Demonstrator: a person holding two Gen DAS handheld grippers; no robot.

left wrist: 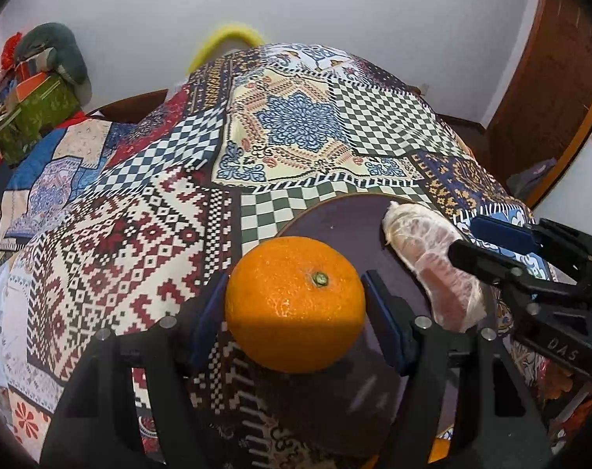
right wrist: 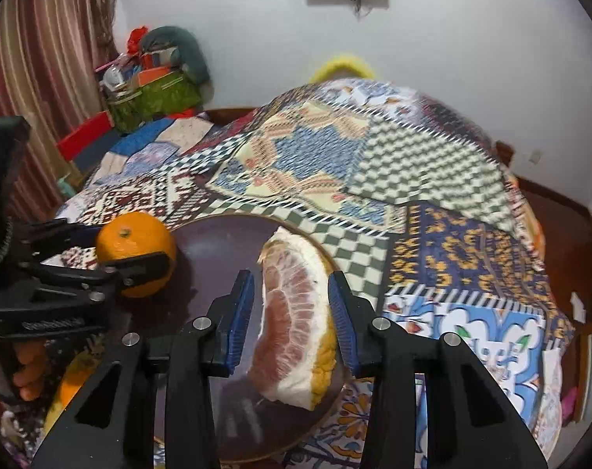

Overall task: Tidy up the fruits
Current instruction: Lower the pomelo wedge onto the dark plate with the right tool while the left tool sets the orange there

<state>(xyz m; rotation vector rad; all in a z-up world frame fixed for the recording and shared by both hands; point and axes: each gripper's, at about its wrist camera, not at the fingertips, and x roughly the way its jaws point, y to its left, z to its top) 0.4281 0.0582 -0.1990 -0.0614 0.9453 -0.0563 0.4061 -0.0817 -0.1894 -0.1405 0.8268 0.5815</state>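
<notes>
A whole orange point(left wrist: 292, 312) with its green stem scar facing up sits squeezed between the blue pads of my left gripper point(left wrist: 295, 279), over the near rim of a dark round plate point(left wrist: 335, 219). To its right a pink pomelo wedge point(left wrist: 433, 258) hangs over the same plate in my right gripper point(left wrist: 468, 236). In the right wrist view the pomelo wedge point(right wrist: 296, 312), white pith and yellow rind on its lower side, stands between the pads of the right gripper point(right wrist: 290, 275) above the plate point(right wrist: 217, 242). The orange point(right wrist: 139, 234) and left gripper point(right wrist: 131, 242) are at the left.
A patchwork cloth point(left wrist: 288, 129) covers the table. A green box of clutter point(right wrist: 151, 97) stands at the back left by a striped curtain point(right wrist: 42, 58). Yellow and orange fruit-like items point(right wrist: 69, 387) lie blurred at the near left. A wooden door point(left wrist: 550, 78) is at right.
</notes>
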